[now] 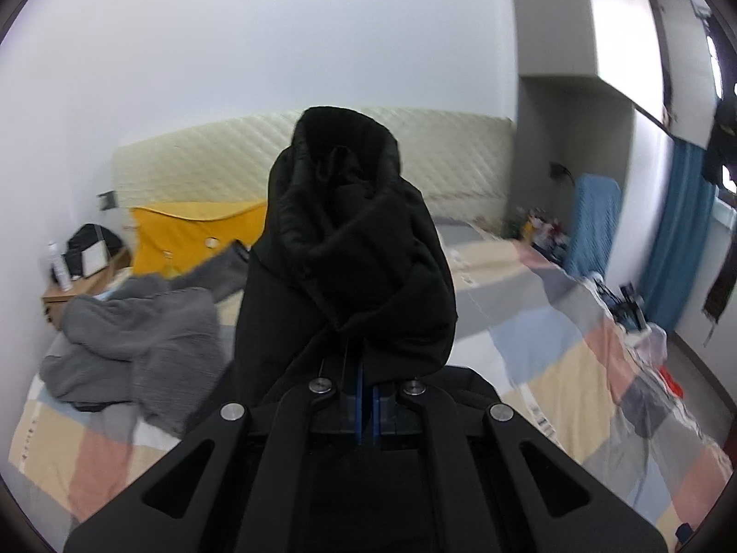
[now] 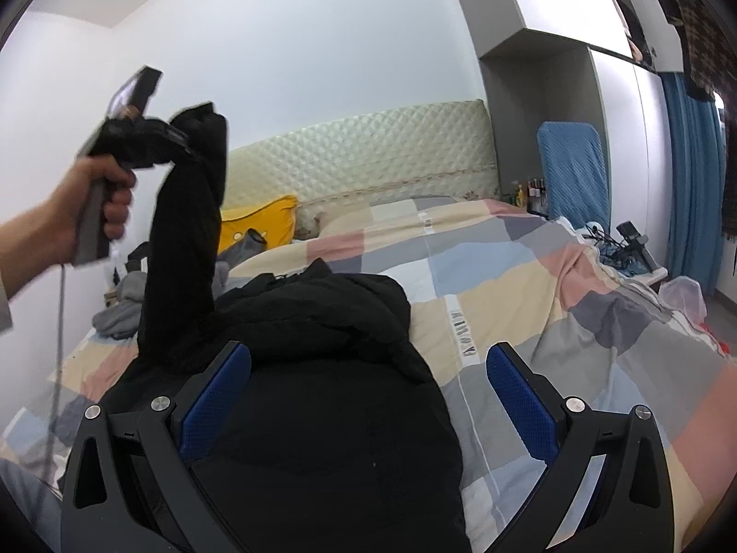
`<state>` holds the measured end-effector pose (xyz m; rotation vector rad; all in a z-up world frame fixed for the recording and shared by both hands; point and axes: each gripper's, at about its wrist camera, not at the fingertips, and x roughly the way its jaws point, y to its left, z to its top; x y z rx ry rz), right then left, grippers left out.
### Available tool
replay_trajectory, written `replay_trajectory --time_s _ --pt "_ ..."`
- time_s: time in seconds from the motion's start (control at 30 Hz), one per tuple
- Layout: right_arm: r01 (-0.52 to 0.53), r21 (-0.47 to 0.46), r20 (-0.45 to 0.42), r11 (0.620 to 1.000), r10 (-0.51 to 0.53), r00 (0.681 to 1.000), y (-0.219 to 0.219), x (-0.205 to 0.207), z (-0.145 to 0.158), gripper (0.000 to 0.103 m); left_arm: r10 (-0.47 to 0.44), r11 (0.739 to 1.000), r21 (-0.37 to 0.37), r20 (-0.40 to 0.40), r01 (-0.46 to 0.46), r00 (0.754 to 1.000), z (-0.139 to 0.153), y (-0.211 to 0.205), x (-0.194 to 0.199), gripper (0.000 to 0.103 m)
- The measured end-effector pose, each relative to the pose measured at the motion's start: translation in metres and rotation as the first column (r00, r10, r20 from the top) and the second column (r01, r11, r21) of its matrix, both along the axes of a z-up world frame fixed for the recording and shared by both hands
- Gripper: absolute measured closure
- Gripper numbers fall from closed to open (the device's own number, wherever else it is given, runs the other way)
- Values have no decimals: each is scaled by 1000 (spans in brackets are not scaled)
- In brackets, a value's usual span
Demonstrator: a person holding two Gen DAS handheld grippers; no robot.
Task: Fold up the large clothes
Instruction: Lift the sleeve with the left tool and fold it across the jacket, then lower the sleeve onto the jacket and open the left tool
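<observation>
Holding the black jacket's sleeve (image 2: 184, 230) clamped in the left tool (image 2: 179, 138), lay it across the jacket body (image 2: 322, 368) smoothly while the right tool (image 2: 368, 396) stands apart above it.

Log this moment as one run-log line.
left gripper: shut on black jacket sleeve, lifted | right gripper: open over jacket body | surface: patchwork bed | fold: unfinished
</observation>
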<state>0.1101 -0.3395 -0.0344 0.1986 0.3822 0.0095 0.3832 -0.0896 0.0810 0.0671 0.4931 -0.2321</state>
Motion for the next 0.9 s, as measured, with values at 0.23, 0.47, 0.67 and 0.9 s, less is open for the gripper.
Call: replay_trajectory --time_s 0.23,0.47,0.67,0.9 --pt "84 102 -91 991 -75 993 -32 16 -19 0 -105 994 39 -36 106 994 -58 -60 8 101" --pt "137 36 -86 990 -133 987 -28 12 -19 0 -159 987 3 -84 160 984 -122 -89 4 100" --pt "141 -6 -104 990 -141 985 -22 18 -24 0 -175 973 119 -168 196 970 -175 -114 2 100" --pt "145 23 -130 989 -141 982 -28 24 -31 0 -121 957 230 -243 178 962 -191 -133 5 92"
